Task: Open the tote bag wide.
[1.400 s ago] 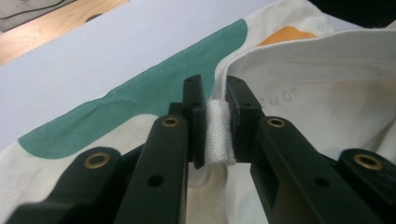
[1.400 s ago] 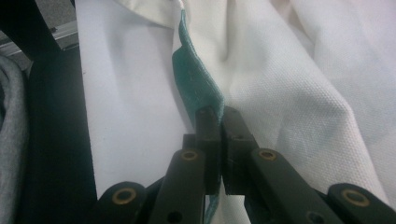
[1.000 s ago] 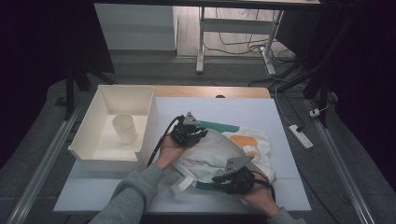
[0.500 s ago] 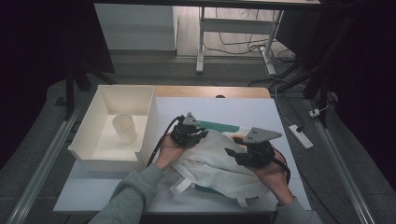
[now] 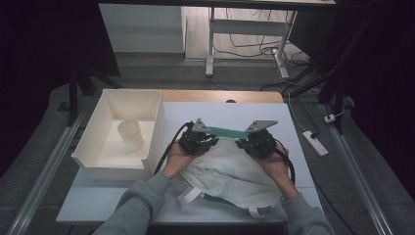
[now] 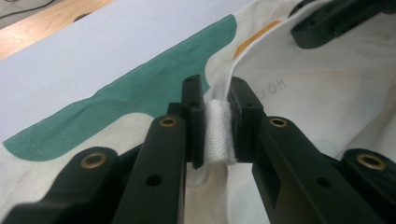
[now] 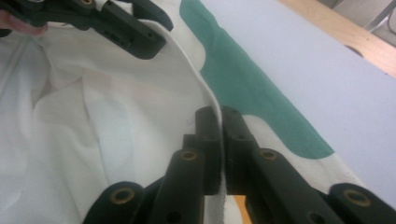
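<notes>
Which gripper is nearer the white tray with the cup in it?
Left. The left gripper sits just beside the white tray, shut on the cloth bag. The right gripper grips the bag's edge farther from the tray.

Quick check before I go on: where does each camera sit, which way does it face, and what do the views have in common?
High view: above the person's side, facing forward and down on the table; both forearms, left gripper, right gripper, cloth bag, white bin.
Left gripper view: rides the left gripper, looking along jaws clamped on a white strap.
Right gripper view: rides the right gripper, pinching the bag's edge.
Shared: both gripper views show the bag's green patch and the other gripper.
</notes>
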Motion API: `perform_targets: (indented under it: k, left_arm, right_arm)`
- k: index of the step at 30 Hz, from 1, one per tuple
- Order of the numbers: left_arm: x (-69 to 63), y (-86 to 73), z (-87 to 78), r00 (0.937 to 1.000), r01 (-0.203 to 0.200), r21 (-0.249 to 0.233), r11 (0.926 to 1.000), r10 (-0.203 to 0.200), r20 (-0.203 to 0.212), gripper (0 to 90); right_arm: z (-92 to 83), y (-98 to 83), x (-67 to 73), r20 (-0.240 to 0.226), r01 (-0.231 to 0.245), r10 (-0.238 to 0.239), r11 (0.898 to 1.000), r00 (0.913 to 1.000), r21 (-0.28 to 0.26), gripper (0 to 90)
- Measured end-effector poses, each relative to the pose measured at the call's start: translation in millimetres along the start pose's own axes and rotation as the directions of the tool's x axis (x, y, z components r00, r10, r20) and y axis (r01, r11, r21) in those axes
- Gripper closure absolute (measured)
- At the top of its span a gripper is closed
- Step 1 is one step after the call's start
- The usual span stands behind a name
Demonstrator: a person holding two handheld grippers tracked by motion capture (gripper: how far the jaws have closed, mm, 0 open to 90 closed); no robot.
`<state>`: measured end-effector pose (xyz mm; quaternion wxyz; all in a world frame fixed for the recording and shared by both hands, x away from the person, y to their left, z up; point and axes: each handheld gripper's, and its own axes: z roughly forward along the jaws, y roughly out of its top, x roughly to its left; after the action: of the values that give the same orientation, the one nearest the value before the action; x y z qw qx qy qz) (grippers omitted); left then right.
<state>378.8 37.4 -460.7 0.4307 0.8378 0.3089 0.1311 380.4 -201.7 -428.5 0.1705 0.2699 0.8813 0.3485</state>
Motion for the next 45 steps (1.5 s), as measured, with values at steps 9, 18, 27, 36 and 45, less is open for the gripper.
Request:
perform_targets:
  k: [9, 18, 27, 36, 45]
  left_arm:
    - [-10.1, 12.4, -17.6, 0.9969, -0.033, 0.005, 0.9995, 0.032, 0.071, 54.5]
    - [-27.5, 20.5, -45.8, 0.9849, -0.106, -0.002, 0.9944, 0.105, 0.137, 46.2]
    - [-58.1, 16.8, -28.7, 0.9521, -0.220, 0.094, 0.9709, 0.193, 0.237, 43.4]
    - [-71.0, 8.3, -9.6, 0.9344, -0.267, 0.183, 0.9462, 0.207, 0.290, 42.0]
    - [-73.1, -6.3, 5.8, 0.9243, -0.312, 0.264, 0.9127, 0.227, 0.307, 37.9]
  right_arm:
    - [5.5, 2.3, -20.7, 0.043, -0.035, 0.036, 0.999, 0.9984, -0.027, 86.9]
    - [26.7, -7.5, -54.2, 0.055, -0.133, 0.134, 0.991, 0.9895, -0.023, 86.9]
    - [38.9, -13.5, -64.8, 0.056, -0.159, 0.160, 0.987, 0.9856, -0.012, 86.9]
    - [40.4, -16.4, -67.2, 0.050, -0.172, 0.172, 0.985, 0.9837, -0.017, 86.9]
    - [39.2, -16.7, -66.4, 0.048, -0.166, 0.167, 0.986, 0.9848, -0.024, 86.9]
